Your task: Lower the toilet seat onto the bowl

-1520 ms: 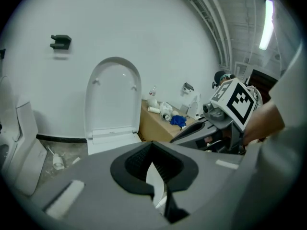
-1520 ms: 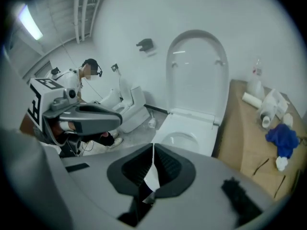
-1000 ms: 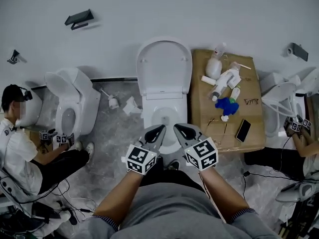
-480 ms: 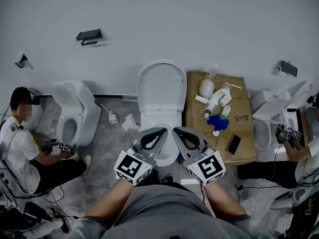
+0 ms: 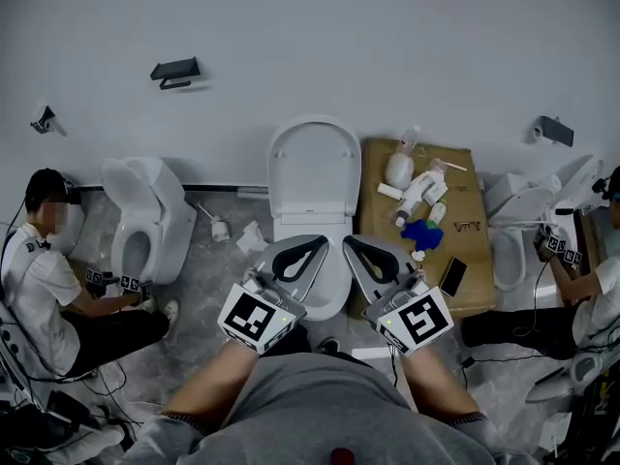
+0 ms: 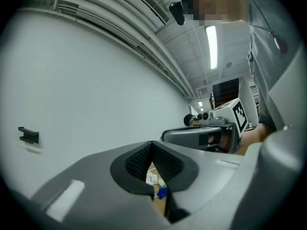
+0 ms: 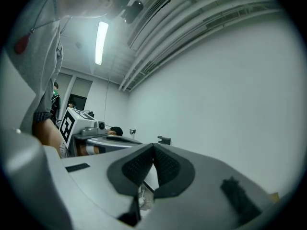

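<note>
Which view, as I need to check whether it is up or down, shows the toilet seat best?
The head view. It shows the toilet seat whole from above, raised against the wall behind the bowl. Both gripper views show mostly wall past their own jaws, and the seat cannot be made out in either.

Low brown board (image 5: 470,255) on mottled grey floor (image 5: 208,289). Behind the board, plain white wall (image 5: 310,37). High on that wall, well left of the board, black bracket (image 5: 174,70); farther left, small dark fixture (image 5: 44,119); up right of the board, another dark fixture (image 5: 552,130). Overhead, long ceiling strip light (image 6: 211,46) beside ribbed ducting (image 6: 96,20).
</note>
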A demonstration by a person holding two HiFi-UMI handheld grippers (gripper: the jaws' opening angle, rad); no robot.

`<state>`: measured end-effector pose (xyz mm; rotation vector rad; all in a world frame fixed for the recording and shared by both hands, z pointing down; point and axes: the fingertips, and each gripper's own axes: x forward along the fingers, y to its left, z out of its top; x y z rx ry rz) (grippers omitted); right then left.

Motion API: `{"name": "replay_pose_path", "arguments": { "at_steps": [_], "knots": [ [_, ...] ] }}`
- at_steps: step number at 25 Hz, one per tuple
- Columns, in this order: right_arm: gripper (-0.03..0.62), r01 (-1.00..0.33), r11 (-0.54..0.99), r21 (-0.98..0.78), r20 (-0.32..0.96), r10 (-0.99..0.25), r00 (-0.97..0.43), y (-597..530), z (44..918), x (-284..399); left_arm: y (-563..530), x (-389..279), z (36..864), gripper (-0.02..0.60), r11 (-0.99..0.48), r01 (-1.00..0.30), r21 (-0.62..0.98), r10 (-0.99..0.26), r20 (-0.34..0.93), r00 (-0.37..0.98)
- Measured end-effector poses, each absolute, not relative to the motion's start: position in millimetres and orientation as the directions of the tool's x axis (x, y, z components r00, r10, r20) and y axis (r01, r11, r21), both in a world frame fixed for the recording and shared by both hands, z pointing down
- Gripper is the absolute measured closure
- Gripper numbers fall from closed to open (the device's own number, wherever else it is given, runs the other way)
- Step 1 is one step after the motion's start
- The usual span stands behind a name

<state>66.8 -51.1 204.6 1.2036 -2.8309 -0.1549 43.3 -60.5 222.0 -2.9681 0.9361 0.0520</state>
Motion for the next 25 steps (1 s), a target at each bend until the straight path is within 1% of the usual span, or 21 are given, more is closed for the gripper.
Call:
{"name": "replay_pose_path", "arguments": {
  "at_steps": [5,17,20,25],
  "knots": [
    [0.58,-0.709,0.697,0.109,0.021,-0.715,-0.699,-49.9,206.8,62.8,-60.2,39.5,223.3,0.574,-0.815,-0.578,-0.039,-0.576,-0.045,0.816],
    [0.58,-0.697,0.71,0.101,0.032,-0.702,-0.711,-46.6,213.8,62.3,-56.2,42.1,230.1,0.574,-0.812,-0.583,-0.018,-0.583,-0.021,0.813],
    [0.58,-0.695,0.712,0.101,0.031,-0.701,-0.713,-45.1,214.3,62.9,-54.3,43.1,231.0,0.574,-0.815,-0.578,-0.039,-0.577,-0.025,0.816],
    [0.58,-0.691,0.715,0.108,0.032,-0.697,-0.716,-40.6,215.0,63.9,-49.6,44.3,230.8,0.574,-0.806,-0.592,-0.004,-0.592,-0.007,0.806]
  ]
}}
